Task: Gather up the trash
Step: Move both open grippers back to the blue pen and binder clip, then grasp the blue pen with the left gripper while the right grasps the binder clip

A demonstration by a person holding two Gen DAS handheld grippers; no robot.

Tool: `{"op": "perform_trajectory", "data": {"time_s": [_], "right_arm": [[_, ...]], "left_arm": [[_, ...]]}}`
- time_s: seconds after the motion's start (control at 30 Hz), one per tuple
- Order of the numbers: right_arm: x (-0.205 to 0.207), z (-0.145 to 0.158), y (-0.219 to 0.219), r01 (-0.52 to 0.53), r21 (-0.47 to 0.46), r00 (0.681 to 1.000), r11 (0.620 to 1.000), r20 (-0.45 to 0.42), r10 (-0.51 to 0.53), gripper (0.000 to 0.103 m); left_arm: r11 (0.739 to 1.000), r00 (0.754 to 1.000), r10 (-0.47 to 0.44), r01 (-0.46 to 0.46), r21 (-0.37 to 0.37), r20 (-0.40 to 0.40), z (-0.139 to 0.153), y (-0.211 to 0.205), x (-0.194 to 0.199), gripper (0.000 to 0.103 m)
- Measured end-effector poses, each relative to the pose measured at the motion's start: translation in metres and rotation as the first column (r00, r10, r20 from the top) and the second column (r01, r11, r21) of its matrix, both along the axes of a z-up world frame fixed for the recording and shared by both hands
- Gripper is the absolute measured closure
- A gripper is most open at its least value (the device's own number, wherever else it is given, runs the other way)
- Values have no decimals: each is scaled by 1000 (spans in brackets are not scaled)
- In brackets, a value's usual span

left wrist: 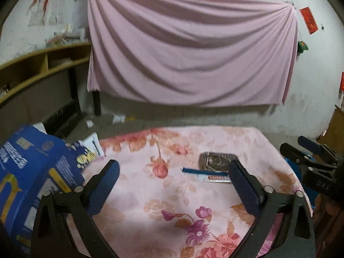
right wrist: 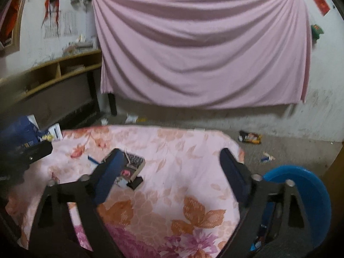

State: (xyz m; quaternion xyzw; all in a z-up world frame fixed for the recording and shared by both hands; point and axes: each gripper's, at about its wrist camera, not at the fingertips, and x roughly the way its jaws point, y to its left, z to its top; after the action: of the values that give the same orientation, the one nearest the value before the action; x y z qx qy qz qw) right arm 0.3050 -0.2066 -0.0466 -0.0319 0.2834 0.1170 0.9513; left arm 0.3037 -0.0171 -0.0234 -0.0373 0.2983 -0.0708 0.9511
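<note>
Step in hand, by judgement: approach, before any pickup. Both claws hang over a worktop (left wrist: 137, 210) covered in a floral pink cloth, aimed at a small heap of trash; nothing is gripped yet.

Left claw (left wrist: 174, 180): jaws spread wide, nothing between them. Right claw (right wrist: 172, 169): also spread wide and empty.

Trash on the worktop: a small dark patterned box (left wrist: 217, 161), a thin blue strip (left wrist: 204, 170) and a flat pale wrapper (left wrist: 217, 179) lying together. In the left wrist view this heap sits ahead of the left claw, toward its right finger, the wrapper's end just beside that fingertip; contact cannot be confirmed. In the right wrist view the same box (right wrist: 134, 164) lies right by the right claw's left finger, partly hidden behind it, with a small dark flat piece (right wrist: 135, 182) just nearer the camera.

More trash lies on the floor: a dark snack packet (right wrist: 250, 138) and a small scrap (right wrist: 266, 157) past the worktop's right edge, and white scraps (left wrist: 118, 118) near the far wall.

Likely bins: a blue bag (left wrist: 36, 172) at the left worktop edge, and a blue round container (right wrist: 305, 193) low right, beside the right claw. Which one is meant cannot be told.

Next move, by judgement: 1 claw shifts sideways to centre on 1 item, drops to the cloth, then shuts. The flat wrapper needs a low scoop; the box is the easier grab. Risk: pinching the cloth along with it.
</note>
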Motion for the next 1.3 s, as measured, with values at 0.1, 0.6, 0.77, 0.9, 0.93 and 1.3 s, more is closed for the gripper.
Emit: {"op": "perform_trajectory", "data": {"time_s": [0.1, 0.6, 0.77, 0.9, 0.93, 1.3], "right_arm": [[9, -8, 4, -30, -7, 997, 1000, -72, 29, 13], [41, -44, 35, -196, -26, 929, 980, -325, 177, 39], [49, -51, 40, -229, -9, 906, 973, -368, 210, 39], [56, -55, 41, -227, 20, 893, 974, -395, 217, 39], [57, -56, 40, -225, 22, 892, 974, -398, 215, 40], [52, -52, 23, -168, 2, 908, 986, -390, 156, 57]], "left_arm": [[1000, 996, -27, 26, -10, -83, -11, -3, 19, 30], [990, 957, -119, 133, 36, -263, -36, -17, 69, 63], [976, 944, -180, 206, 68, -278, -38, -24, 77, 63], [949, 929, -243, 287, 128, -278, -41, -38, 82, 62], [940, 923, -260, 309, 143, -284, -43, -41, 83, 62], [833, 855, -390, 485, 265, -342, -60, -70, 90, 62]]}}
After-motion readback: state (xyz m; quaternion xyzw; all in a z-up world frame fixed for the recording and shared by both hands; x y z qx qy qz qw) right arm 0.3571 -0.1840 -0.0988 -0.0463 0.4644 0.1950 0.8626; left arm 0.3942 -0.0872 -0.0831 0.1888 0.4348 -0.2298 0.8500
